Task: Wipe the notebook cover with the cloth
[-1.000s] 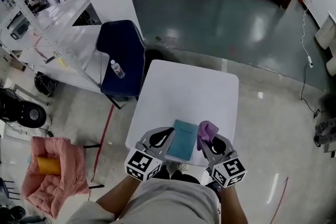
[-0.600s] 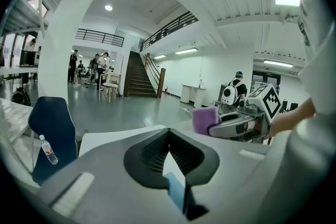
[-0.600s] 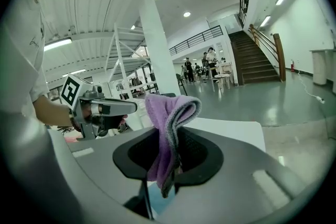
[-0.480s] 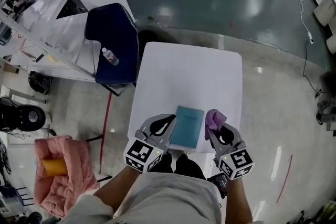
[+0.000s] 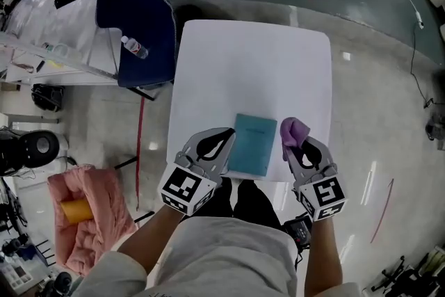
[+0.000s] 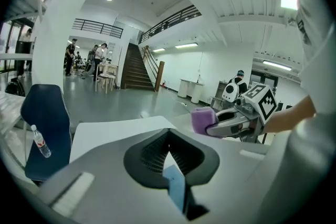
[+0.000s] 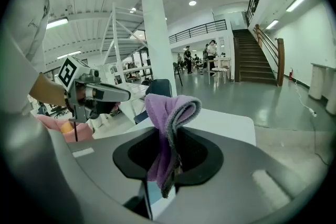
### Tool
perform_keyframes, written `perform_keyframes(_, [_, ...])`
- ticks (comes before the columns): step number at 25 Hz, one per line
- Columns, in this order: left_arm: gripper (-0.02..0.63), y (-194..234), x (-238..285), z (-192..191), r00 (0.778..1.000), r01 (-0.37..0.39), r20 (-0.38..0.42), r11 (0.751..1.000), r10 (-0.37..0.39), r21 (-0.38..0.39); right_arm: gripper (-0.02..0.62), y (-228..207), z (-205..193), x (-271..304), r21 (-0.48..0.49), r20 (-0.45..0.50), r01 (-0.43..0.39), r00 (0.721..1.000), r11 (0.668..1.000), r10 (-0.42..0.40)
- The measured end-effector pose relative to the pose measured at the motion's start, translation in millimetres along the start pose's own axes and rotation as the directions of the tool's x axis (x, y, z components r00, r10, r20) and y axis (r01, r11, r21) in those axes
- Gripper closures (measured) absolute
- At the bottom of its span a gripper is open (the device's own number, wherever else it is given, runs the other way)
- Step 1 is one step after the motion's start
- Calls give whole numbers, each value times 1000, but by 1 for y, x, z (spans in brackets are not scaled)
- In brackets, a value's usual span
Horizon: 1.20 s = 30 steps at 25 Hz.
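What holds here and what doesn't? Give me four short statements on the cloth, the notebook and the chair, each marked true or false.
1. The right gripper is shut on the purple cloth. True.
2. The notebook lies open. False: it is closed, teal cover up.
3. A water bottle lies on the blue chair. True.
4. The cloth is spread flat over the notebook. False: it is bunched in the gripper, right of the notebook.

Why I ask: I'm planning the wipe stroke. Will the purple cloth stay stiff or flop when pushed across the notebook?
Probably floppy: the cloth folds over and droops from the right gripper. Likely light, since a pinch holds it. Its soft pile may bunch on the notebook rather than slide.
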<state>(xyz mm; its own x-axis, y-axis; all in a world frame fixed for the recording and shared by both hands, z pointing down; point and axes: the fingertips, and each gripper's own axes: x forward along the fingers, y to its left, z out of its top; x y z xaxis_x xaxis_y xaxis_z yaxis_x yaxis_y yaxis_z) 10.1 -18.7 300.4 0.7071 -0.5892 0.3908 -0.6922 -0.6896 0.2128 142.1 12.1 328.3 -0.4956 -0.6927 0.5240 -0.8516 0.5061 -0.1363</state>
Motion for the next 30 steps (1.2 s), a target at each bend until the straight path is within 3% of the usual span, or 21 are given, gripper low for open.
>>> perform_keyframes(10, [606, 12, 28, -46, 998, 6, -63, 998, -10, -55, 486, -13, -46, 34, 8, -101, -9, 995, 1000, 10])
perform_keyframes(23, [605, 35, 44, -91, 995, -34, -93, 993, 24, -112, 485, -16, -84, 87, -201, -255, -69, 967, 977, 16])
perform_keyframes(30, [606, 48, 46, -114, 994, -52, -102, 989, 38, -137, 485, -15, -108, 113, -256, -320, -111, 947, 960, 24])
